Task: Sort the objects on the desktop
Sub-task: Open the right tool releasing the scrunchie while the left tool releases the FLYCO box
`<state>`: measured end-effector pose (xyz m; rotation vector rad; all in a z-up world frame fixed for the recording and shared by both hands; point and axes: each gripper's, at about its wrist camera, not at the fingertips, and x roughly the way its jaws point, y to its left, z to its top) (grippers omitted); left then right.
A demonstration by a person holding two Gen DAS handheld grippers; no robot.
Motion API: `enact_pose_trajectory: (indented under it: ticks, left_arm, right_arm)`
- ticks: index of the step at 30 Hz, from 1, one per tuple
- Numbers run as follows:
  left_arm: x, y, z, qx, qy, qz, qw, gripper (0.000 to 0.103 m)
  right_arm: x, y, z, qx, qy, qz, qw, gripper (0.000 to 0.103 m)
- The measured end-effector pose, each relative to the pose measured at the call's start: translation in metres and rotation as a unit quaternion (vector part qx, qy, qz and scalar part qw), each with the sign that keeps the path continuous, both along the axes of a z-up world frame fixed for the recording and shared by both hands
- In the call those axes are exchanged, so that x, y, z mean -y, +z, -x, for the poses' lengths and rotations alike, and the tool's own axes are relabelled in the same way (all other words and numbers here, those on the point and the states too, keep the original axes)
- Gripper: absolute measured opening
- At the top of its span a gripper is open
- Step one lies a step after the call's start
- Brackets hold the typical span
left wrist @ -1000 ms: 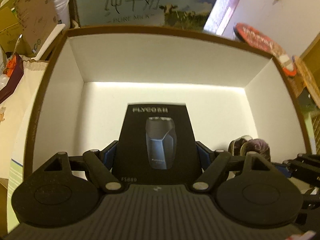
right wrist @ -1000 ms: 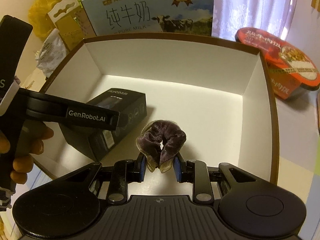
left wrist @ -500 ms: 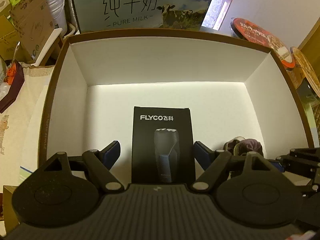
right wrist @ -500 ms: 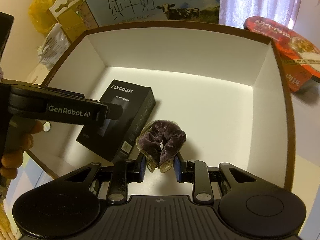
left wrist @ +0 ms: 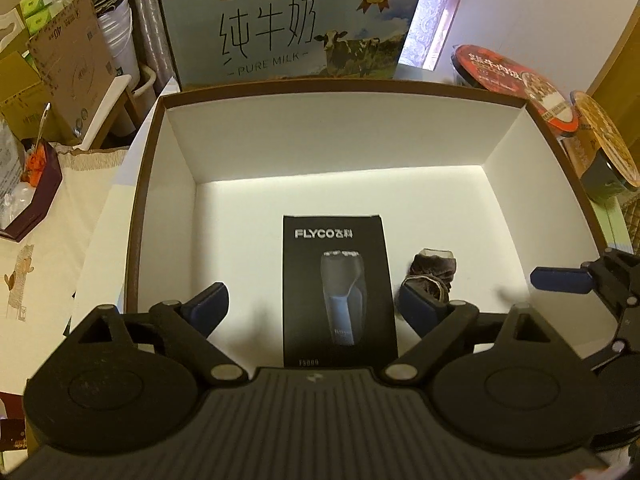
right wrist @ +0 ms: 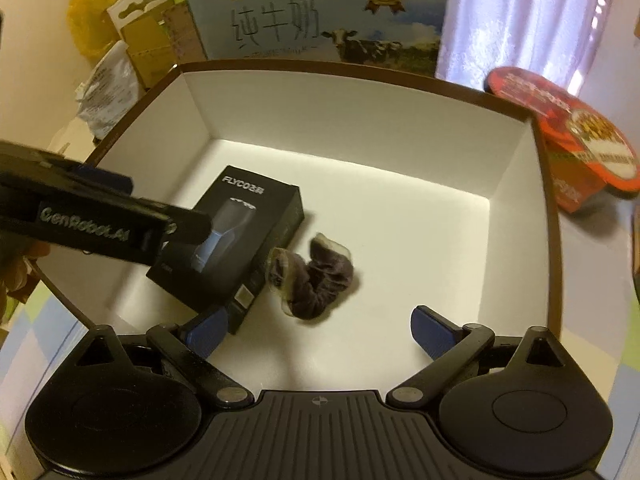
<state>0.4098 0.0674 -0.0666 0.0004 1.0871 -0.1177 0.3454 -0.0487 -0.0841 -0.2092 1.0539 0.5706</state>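
Note:
A black shaver box (left wrist: 338, 288) (right wrist: 240, 236) lies flat on the floor of the brown-rimmed white box (left wrist: 340, 148) (right wrist: 360, 128). Above it my left gripper (left wrist: 316, 304) hangs with its jaws opening; the pads stand clear of the shaver box on both sides. A dark purple scrunchie (right wrist: 316, 276) (left wrist: 434, 276) lies loose beside the shaver box. Over it my right gripper (right wrist: 320, 330) has its jaws opening wide, with nothing pressed between the pads. The left gripper's arm (right wrist: 100, 224) crosses the right wrist view at the left.
A milk carton (left wrist: 296, 28) (right wrist: 320, 20) stands behind the box. Red noodle bowls (left wrist: 516, 84) (right wrist: 576, 140) sit at the right rim. Cardboard, cups and a dark tray (left wrist: 28, 196) crowd the left side on a cream cloth.
My left gripper let go of the shaver box, spread its jaws and rose. My right gripper sprang open and the scrunchie dropped onto the box floor.

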Motion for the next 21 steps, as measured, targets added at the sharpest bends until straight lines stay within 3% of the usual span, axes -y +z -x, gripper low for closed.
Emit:
enact_pose_trajectory:
  ticks: [21]
  left_arm:
    - [0.006,0.028,0.045,0.024,0.000,-0.012,0.9996,0.095]
  right_arm:
    - [0.033,0.039,0.024,0.034,-0.038,-0.019,0.999,0.101]
